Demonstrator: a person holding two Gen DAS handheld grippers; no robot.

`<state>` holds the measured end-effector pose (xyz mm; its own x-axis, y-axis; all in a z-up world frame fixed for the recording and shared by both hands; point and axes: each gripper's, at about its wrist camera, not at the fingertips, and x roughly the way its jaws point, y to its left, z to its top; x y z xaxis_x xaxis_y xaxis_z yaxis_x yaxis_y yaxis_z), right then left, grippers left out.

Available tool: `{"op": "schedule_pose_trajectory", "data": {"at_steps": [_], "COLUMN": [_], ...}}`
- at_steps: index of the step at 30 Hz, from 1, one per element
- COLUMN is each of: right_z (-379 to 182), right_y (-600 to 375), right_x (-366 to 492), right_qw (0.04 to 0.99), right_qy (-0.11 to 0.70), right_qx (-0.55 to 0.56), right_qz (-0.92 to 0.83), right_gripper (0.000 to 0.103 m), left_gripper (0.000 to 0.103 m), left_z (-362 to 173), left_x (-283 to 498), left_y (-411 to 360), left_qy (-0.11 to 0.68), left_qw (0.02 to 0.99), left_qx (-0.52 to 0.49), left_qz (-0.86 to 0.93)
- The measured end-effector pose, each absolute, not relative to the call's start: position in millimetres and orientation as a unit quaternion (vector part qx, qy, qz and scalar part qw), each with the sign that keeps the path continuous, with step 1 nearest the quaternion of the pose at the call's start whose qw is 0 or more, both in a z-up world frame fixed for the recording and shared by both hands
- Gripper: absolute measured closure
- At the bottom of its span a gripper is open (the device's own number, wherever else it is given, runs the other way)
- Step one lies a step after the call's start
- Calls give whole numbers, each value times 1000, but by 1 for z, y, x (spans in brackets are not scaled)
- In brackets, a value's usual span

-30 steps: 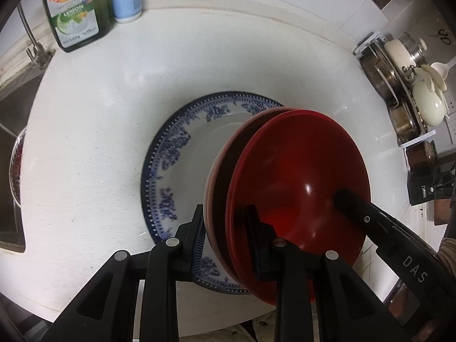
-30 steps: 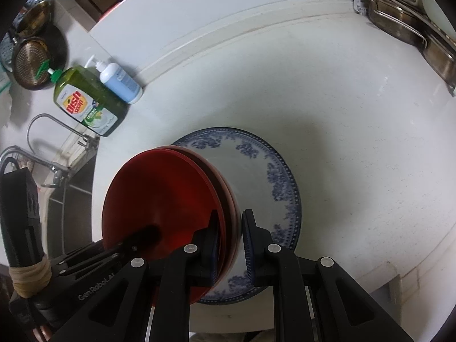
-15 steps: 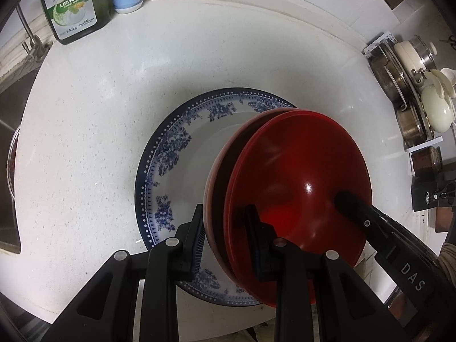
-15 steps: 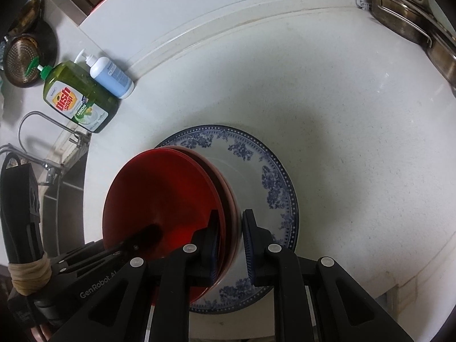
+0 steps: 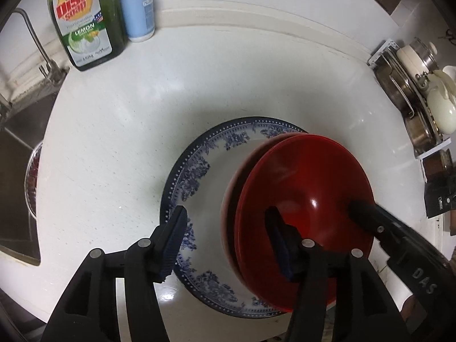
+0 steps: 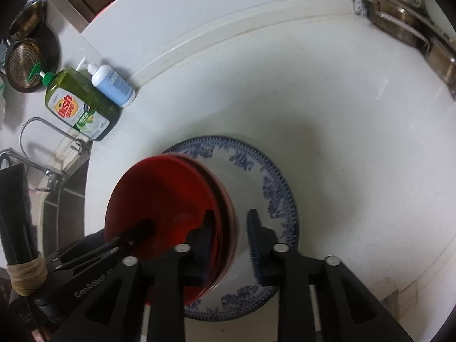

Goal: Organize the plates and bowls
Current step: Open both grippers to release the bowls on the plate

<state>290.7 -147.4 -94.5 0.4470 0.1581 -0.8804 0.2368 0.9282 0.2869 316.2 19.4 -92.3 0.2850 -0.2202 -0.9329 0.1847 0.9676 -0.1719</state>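
A red bowl (image 5: 307, 182) nested in a paler bowl (image 5: 230, 191) sits on a blue-patterned white plate (image 5: 199, 171) on the white counter. My left gripper (image 5: 225, 228) is open, its jaws standing wide on either side of the bowls' left rim. In the right wrist view the red bowl (image 6: 159, 191) rests on the plate (image 6: 256, 176), and my right gripper (image 6: 230, 228) is open with its jaws either side of the bowls' right rim. Each gripper's finger shows inside the bowl in the other's view.
A green dish soap bottle (image 5: 85, 22) and a blue pump bottle (image 5: 136, 8) stand at the back left. A sink (image 5: 14, 148) with a tap lies to the left. A rack of pots (image 5: 416, 91) stands at the right. The counter's front edge is close below the plate.
Both grippers have opened and let go of the bowls' rims. The stacked bowls have come down onto the blue plate. Both cameras have pulled back slightly.
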Motion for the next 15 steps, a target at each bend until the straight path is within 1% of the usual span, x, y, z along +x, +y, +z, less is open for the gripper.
{"op": "schedule_pose_trajectory", "data": {"at_steps": [2, 3, 7, 12, 14, 15], "right_z": [-87, -82, -64, -33, -22, -17], "right_y": [-148, -148, -143, -130, -127, -126], "right_x": [287, 285, 272, 244, 231, 224], "right_qw": [837, 842, 857, 892, 907, 913], "right_qy": [514, 508, 489, 431, 401, 387], "right_qx": [184, 178, 159, 116, 92, 80], "right_qz": [-30, -33, -40, -66, -89, -104], "right_gripper": [57, 56, 53, 52, 38, 35], "left_gripper": [43, 40, 35, 21, 17, 13], "left_z": [-86, -81, -58, -30, -22, -19], "left_x": [314, 310, 296, 273, 263, 256], "left_y": [20, 21, 29, 49, 50, 50], "left_qy": [574, 562, 516, 447, 425, 410], "left_qw": [811, 819, 850, 889, 899, 906], "left_qx": [-2, 9, 15, 6, 14, 25], "left_qz": [-115, -110, -104, -104, -103, -101]}}
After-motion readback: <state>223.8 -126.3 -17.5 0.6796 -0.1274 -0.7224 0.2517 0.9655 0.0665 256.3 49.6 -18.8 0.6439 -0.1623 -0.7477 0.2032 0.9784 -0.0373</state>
